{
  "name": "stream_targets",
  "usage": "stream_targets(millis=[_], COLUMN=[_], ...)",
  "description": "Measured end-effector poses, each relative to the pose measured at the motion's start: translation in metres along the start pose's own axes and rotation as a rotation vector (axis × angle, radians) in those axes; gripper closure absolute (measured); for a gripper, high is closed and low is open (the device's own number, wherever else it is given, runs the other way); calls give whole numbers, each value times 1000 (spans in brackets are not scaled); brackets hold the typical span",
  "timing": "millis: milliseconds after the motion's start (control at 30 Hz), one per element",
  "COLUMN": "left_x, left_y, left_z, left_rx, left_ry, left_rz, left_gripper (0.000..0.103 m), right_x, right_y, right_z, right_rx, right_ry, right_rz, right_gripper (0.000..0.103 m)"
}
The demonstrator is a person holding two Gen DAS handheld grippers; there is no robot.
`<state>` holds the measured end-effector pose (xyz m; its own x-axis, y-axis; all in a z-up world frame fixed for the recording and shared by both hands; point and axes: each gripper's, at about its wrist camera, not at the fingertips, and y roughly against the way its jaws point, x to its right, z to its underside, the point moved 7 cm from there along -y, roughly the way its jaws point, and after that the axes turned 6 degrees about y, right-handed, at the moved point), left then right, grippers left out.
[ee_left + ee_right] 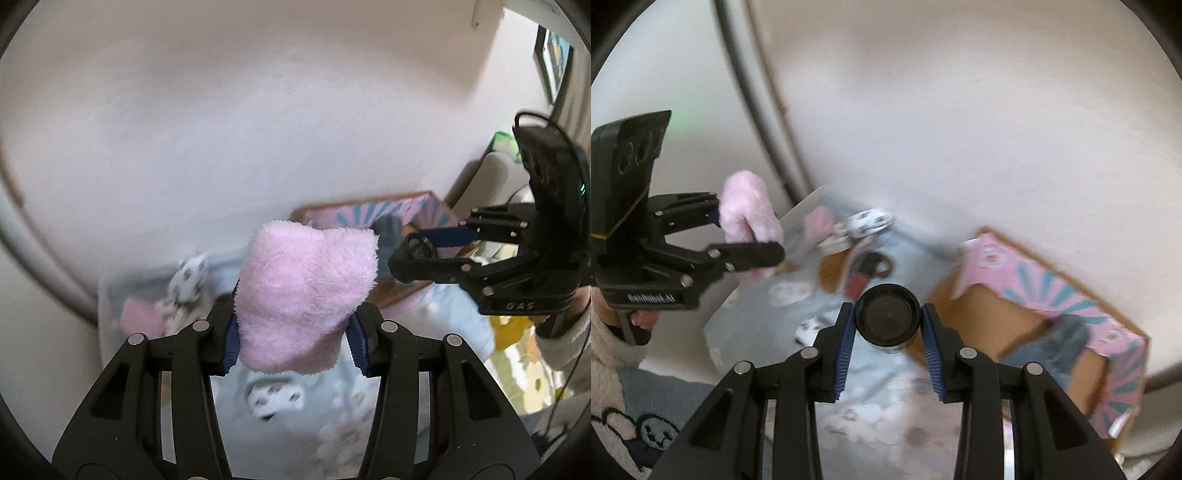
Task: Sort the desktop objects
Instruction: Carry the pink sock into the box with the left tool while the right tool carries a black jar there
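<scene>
The left gripper [293, 341] is clamped on a fluffy pink sock [306, 295], lifted above the flowered cloth [332, 435]. The right gripper [888, 354] pinches a round black-capped jar [887, 318]. Beside them, the pink cardboard box [1115, 391] holds something grey (blurred).

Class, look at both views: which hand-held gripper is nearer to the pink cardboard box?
Right. The right hand-held gripper, shut on a black-capped jar, hangs just beside the pink box. The left hand-held gripper, clamping a pink sock, is farther off, over the clear bin.

2 downward wrist views, shared pink box [369, 214]
</scene>
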<state>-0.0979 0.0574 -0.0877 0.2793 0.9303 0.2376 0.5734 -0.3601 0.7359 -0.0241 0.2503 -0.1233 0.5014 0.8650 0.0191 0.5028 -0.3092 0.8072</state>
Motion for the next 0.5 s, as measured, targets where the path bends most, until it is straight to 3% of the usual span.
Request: stream_targets(millis=[300,500], left_x=[60,91], left_y=[-53,-92], left_z=[-51,-54], left_rx=[-68,-131], left_ry=[-129,-180], left_rz=[51,55], left_gripper=[59,59], right_x=[80,118], right_y=[25,20], right_z=[13,30], right_rx=[-37,-90], right_ry=[-139,-198], right_rz=[137,195], right_gripper=[70,70])
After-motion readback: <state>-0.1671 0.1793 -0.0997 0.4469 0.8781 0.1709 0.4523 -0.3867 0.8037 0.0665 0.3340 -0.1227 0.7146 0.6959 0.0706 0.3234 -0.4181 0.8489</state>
